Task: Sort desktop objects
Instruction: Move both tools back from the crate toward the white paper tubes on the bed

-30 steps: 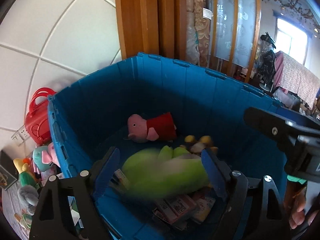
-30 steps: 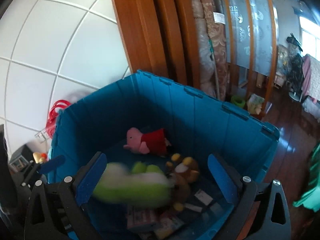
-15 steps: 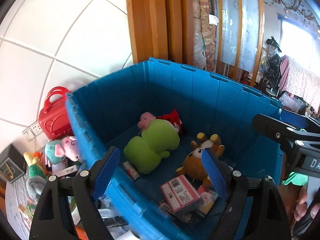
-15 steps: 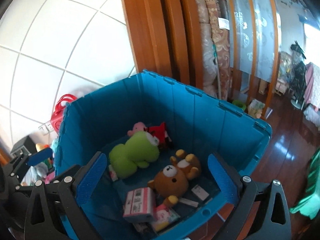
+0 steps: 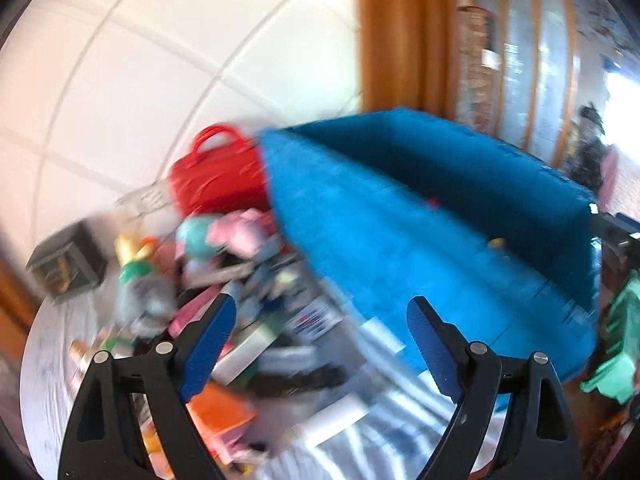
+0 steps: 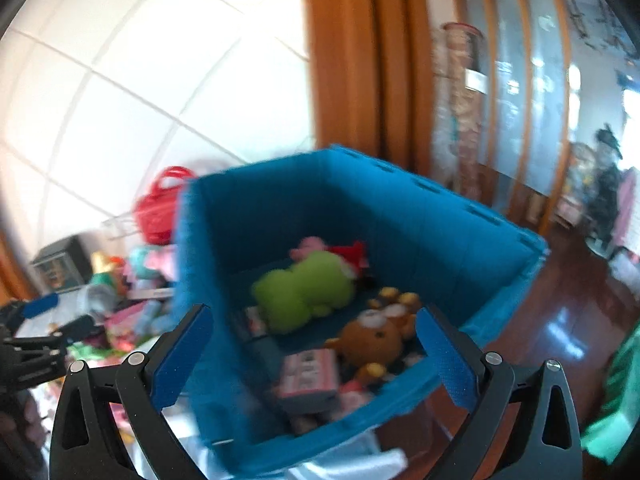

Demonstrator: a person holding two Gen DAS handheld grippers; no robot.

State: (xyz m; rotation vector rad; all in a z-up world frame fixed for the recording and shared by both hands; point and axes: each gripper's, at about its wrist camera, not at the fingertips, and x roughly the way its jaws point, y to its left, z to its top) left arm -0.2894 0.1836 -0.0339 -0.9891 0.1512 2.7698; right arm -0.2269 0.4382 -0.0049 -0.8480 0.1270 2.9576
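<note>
A blue crate (image 6: 400, 216) holds a green plush (image 6: 304, 292), a brown bear plush (image 6: 376, 340), a pink-and-red pig plush (image 6: 340, 252) and small boxes (image 6: 308, 376). My right gripper (image 6: 314, 354) stands open and empty over the crate's near corner. My left gripper (image 5: 320, 344) is open with nothing between its jaws, which are still widening; it points at the blurred heap of toys and boxes (image 5: 248, 320) on the table left of the crate (image 5: 420, 240). The left gripper also shows at the left edge of the right wrist view (image 6: 48, 320).
A red handbag (image 5: 220, 176) stands by the white tiled wall behind the heap. A small dark box (image 5: 64, 264) sits at the far left. A striped cloth (image 5: 380, 440) covers the table in front. Wooden floor (image 6: 560, 320) lies right of the crate.
The green plush has dropped into the crate and lies beside the pig. Both grippers have swung left and back; the left one now faces the table's heap instead of the crate's inside.
</note>
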